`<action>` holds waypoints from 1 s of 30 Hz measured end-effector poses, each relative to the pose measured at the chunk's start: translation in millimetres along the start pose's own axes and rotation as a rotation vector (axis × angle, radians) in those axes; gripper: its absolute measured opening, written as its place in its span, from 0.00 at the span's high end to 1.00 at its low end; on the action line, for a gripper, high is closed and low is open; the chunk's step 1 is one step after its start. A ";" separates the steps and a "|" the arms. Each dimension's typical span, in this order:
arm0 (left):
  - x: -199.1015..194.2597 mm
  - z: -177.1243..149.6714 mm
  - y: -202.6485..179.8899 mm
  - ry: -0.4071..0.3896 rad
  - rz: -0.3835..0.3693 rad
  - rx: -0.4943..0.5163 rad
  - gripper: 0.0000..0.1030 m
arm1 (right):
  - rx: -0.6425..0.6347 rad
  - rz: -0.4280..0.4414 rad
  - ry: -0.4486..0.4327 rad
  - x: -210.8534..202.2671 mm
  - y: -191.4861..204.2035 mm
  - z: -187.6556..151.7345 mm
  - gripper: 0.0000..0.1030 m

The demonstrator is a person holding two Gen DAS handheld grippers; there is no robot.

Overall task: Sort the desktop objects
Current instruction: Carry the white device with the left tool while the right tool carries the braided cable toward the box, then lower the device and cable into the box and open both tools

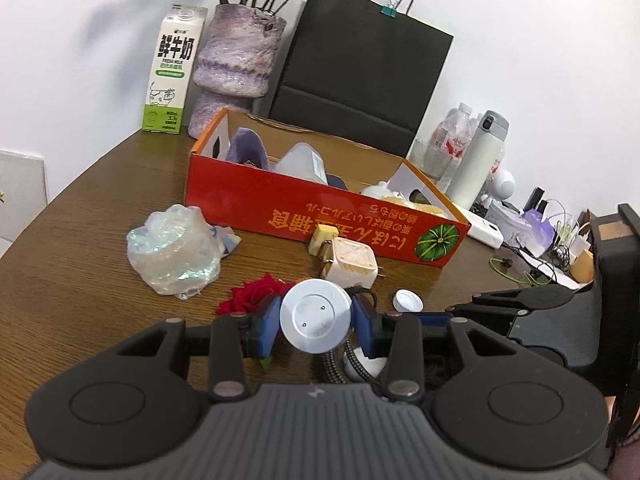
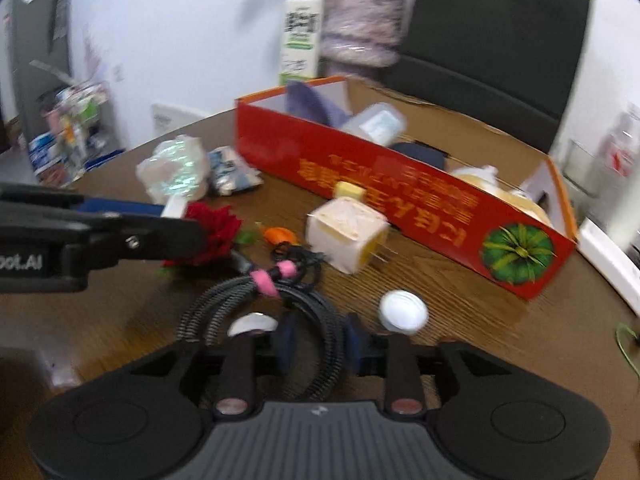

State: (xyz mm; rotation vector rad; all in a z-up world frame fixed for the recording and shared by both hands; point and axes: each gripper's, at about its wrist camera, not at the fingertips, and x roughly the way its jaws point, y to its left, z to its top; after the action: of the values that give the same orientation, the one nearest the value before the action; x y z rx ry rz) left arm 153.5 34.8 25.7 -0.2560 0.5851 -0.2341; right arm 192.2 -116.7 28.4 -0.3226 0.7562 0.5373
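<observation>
A red box (image 1: 320, 204) with orange lettering, a red flower (image 1: 256, 294), a mottled purple vase (image 1: 236, 60).

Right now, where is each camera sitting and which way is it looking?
Left wrist: on the left gripper, facing the red box; its fingers clamp a silver disc.
Right wrist: on the right gripper, aimed down at a coiled cable; jaws open.
Shared: box, white cube charger, red flower, white cap.
</observation>
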 end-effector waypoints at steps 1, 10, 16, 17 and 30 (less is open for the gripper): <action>-1.0 0.8 1.4 -0.001 -0.001 -0.002 0.61 | -0.010 -0.002 0.001 1.1 1.7 2.0 0.62; -2.6 1.9 7.8 0.000 -0.005 -0.011 0.61 | 0.003 -0.030 -0.038 -0.7 16.6 -1.7 0.89; -15.6 5.5 10.3 -0.056 -0.045 -0.021 0.61 | -0.050 -0.167 -0.164 -30.4 35.7 -21.0 0.90; -17.4 5.9 10.6 -0.064 -0.050 -0.024 0.61 | -0.061 -0.194 -0.188 -36.6 38.1 -23.0 0.90; -45.1 30.8 -17.3 -0.157 -0.061 0.015 0.61 | 0.033 -0.316 -0.387 -93.0 14.4 2.6 0.90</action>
State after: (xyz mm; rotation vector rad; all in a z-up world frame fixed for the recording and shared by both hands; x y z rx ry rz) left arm 132.1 36.7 78.8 -0.2750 0.4198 -0.2749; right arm 129.4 -135.6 95.9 -0.2894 0.3289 0.2746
